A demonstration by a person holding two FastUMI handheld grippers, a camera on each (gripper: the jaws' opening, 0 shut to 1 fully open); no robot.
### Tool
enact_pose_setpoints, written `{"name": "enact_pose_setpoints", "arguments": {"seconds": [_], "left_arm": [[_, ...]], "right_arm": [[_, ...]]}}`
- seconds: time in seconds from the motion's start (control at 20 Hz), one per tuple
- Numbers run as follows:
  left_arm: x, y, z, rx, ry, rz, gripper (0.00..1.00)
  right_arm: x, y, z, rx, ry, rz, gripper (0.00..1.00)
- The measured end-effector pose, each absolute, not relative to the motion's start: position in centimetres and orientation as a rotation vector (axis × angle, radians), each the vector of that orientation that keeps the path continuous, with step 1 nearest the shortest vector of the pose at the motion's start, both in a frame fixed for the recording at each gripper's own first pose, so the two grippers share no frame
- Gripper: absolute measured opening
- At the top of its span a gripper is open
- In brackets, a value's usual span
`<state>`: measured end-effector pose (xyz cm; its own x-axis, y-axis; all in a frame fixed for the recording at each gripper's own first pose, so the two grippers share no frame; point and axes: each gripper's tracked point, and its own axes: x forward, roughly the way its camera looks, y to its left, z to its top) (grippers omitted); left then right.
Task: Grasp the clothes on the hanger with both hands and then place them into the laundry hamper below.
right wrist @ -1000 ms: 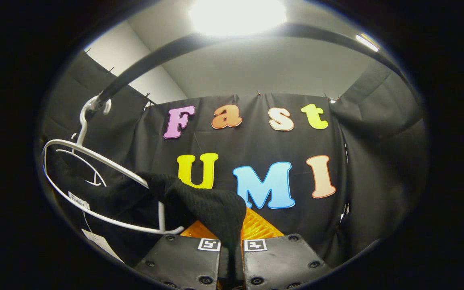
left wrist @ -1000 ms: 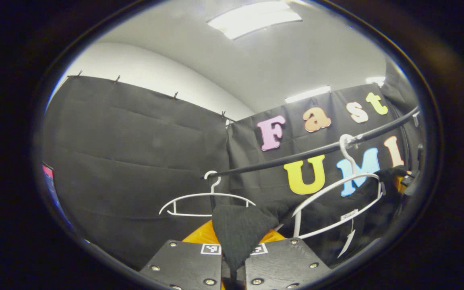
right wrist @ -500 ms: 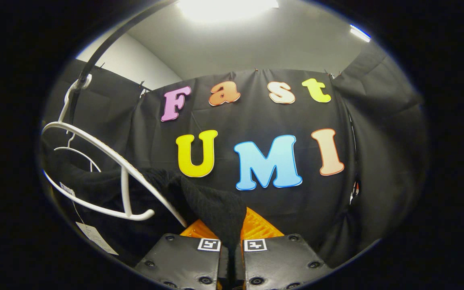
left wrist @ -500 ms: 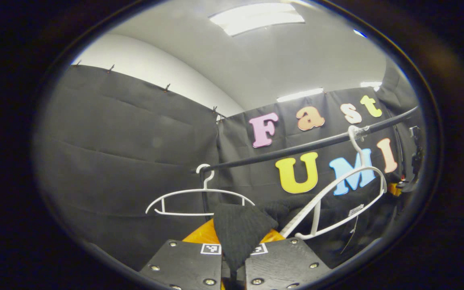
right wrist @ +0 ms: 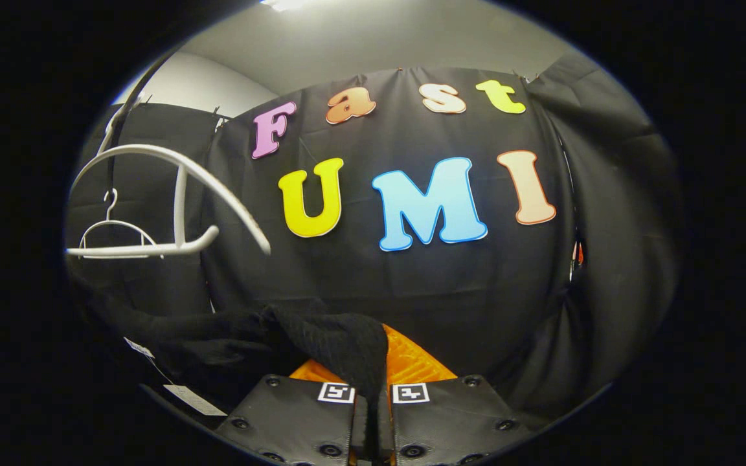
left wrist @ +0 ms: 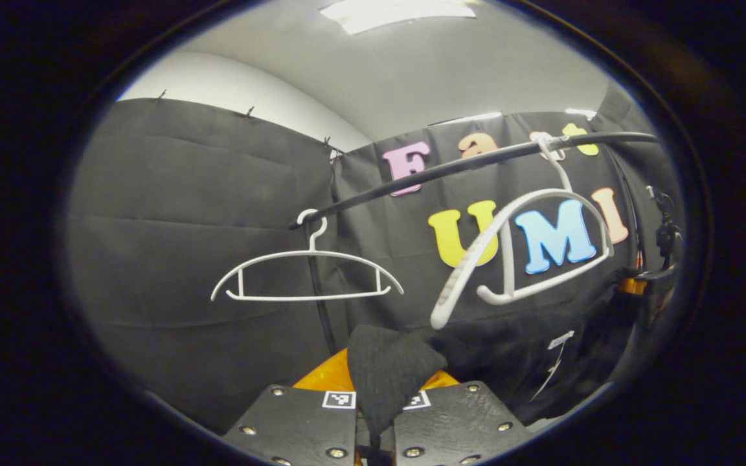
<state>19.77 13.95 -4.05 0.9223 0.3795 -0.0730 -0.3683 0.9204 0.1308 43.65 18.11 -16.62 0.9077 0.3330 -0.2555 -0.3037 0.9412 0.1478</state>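
A black knitted garment point(left wrist: 476, 349) stretches between my two grippers, below its white hanger point(left wrist: 528, 246) and free of it. My left gripper point(left wrist: 376, 424) is shut on one corner of the cloth, which bunches up between its fingers. In the right gripper view my right gripper point(right wrist: 373, 414) is shut on the other end of the garment point(right wrist: 321, 343). The bare hanger point(right wrist: 166, 194) hangs tilted from the black rail point(left wrist: 451, 171), above the cloth. A paper tag point(right wrist: 195, 400) dangles from the garment. My right gripper also shows far right in the left gripper view point(left wrist: 645, 285).
A second bare white hanger point(left wrist: 308, 275) hangs on the rail's left end, beside a black upright post point(left wrist: 318, 278). Black cloth walls close the booth on all sides. Ceiling lights point(left wrist: 405, 10) are overhead.
Both grippers have moved down with the garment. The cloth has slipped off the white hanger, which now swings bare and tilted above it.
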Motion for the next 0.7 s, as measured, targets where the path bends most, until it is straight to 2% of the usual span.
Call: {"name": "enact_pose_setpoints", "arguments": {"seconds": [0.3,0.55,0.7], "left_arm": [[16.5,12.6,-8.8,0.085,0.156,0.371,0.04],[18.1,10.6,-11.2,0.041,0.209,0.336,0.04],[16.6,8.3,-12.5,0.023,0.231,0.304,0.04]], "right_arm": [[40.0,17.5,-19.6,0.073,0.344,0.359,0.08],[36.4,17.6,-21.1,0.036,0.382,0.398,0.07],[34.0,18.2,-21.6,0.035,0.404,0.430,0.08]]}}
